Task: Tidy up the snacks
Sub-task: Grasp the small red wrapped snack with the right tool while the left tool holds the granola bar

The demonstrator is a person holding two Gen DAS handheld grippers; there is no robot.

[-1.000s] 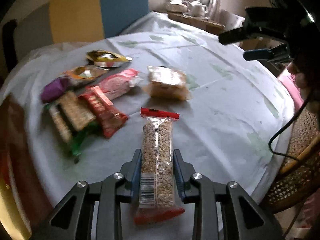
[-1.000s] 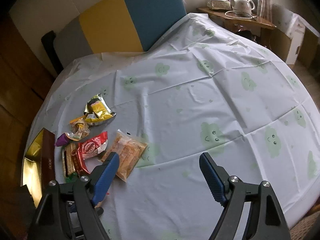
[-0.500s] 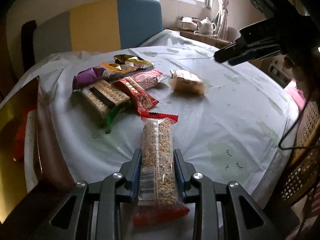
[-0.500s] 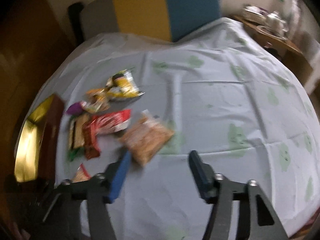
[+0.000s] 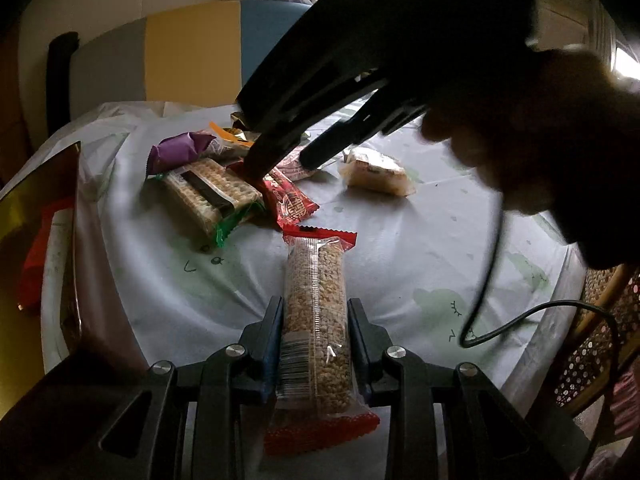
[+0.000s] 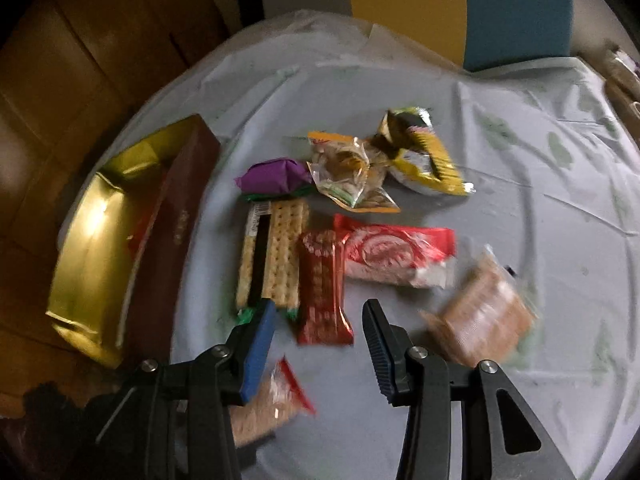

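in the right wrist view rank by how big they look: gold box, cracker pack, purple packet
1. gold box, clearly largest
2. cracker pack
3. purple packet, smallest, though it lies farther from the camera, so its true size is less certain

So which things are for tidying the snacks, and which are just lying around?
For the job:
- clear red-ended grain bar, in left gripper
- dark red patterned packet, under open right gripper
- gold-lined box

Just there:
- yellow-and-blue chair
- black cable
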